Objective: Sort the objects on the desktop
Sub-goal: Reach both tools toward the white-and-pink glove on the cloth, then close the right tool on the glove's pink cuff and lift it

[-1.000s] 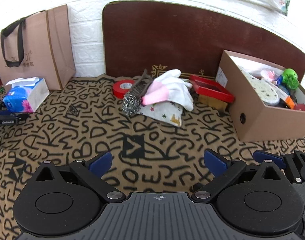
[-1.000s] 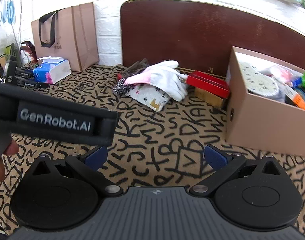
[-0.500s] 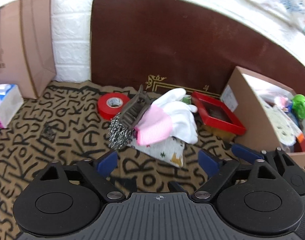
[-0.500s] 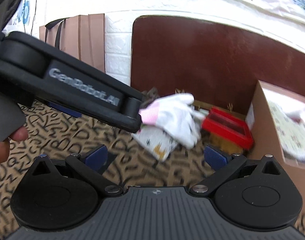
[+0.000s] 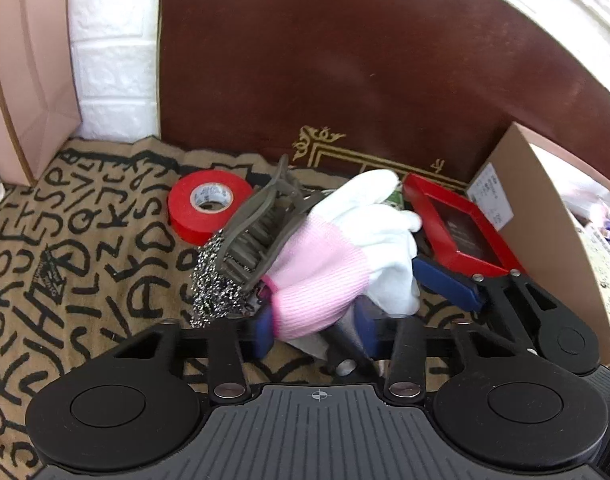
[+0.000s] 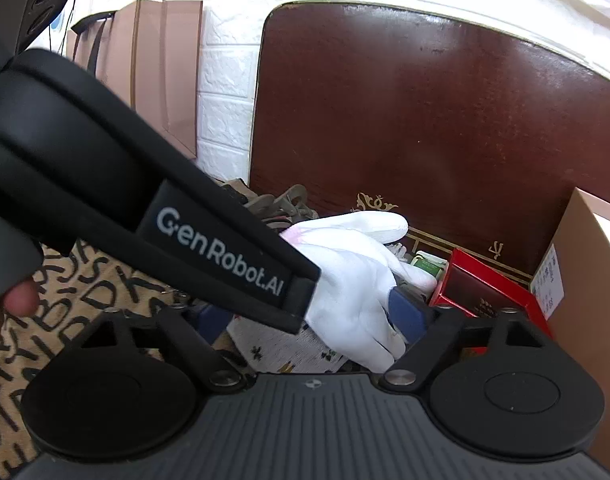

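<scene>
A white glove with a pink cuff (image 5: 325,276) lies on a pile at the back of the letter-patterned cloth (image 5: 65,280). My left gripper (image 5: 315,328) has the cuff between its blue pads; its jaws are closing and blurred, and I see no firm squeeze. My right gripper (image 6: 309,316) comes in from the right with the glove's white fingers (image 6: 357,280) between its pads. Its jaws are closing too and still stand wide. The left tool's black housing (image 6: 165,216) hides the right gripper's left pad.
Against the glove lie a grey hair claw (image 5: 257,236), a steel scourer (image 5: 217,284) and a red tape roll (image 5: 209,206). A red box (image 5: 461,228) and an open cardboard box (image 5: 545,216) stand right. A dark board (image 5: 345,80) backs the pile, a pink bag (image 5: 21,80) left.
Both grippers have moved forward and down to the pile. Their jaws have narrowed, the left much more, and the glove now lies between both pairs of pads.
</scene>
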`<state>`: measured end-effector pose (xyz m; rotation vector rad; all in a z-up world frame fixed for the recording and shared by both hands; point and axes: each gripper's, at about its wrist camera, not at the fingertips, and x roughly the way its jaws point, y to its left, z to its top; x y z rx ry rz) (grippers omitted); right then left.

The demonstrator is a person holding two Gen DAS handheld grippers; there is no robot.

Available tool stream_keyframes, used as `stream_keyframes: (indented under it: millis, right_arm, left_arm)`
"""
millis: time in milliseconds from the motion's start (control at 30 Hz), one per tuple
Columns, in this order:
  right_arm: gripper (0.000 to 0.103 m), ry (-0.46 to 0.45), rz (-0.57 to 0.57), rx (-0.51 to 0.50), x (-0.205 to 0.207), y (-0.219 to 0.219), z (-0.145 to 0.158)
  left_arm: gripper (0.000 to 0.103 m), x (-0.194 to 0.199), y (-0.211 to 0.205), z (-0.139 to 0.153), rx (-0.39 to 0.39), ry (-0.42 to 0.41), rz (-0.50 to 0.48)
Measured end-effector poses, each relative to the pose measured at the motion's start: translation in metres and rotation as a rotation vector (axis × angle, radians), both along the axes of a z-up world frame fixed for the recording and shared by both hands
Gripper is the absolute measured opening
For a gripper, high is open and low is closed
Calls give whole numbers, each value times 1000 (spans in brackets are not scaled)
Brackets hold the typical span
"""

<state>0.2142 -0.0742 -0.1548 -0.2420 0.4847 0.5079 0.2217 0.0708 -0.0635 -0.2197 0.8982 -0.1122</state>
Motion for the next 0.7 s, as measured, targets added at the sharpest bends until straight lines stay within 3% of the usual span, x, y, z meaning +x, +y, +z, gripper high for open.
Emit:
stream_keyframes:
  millis: [67, 100, 133, 233, 267, 500, 700]
  right_arm:
    - [68, 15, 10, 8, 0, -2, -1]
    - [55, 21, 20, 18, -1, -3, -1]
    - [51, 29, 31, 22, -3, -4, -1]
    - [31, 6, 55, -21, -18, 0, 0]
    - [19, -3, 73, -32, -24, 1, 1]
    - [17, 22, 83, -28, -59, -16, 10]
    - [16, 28, 100, -20, -110, -35, 17]
  left_arm:
    - [31, 1, 3, -1, -30, 3, 1]
    - [19, 0, 3, 0, -51, 2, 1]
    - [16, -1, 3, 1, -65, 6, -5]
    - [15, -12, -4, 7, -36, -17, -23]
    - [14, -16, -6, 9, -26, -20, -29]
    - [12, -54, -9, 16, -65, -30, -42]
    - [12, -103, -20, 22, -51, -35, -72]
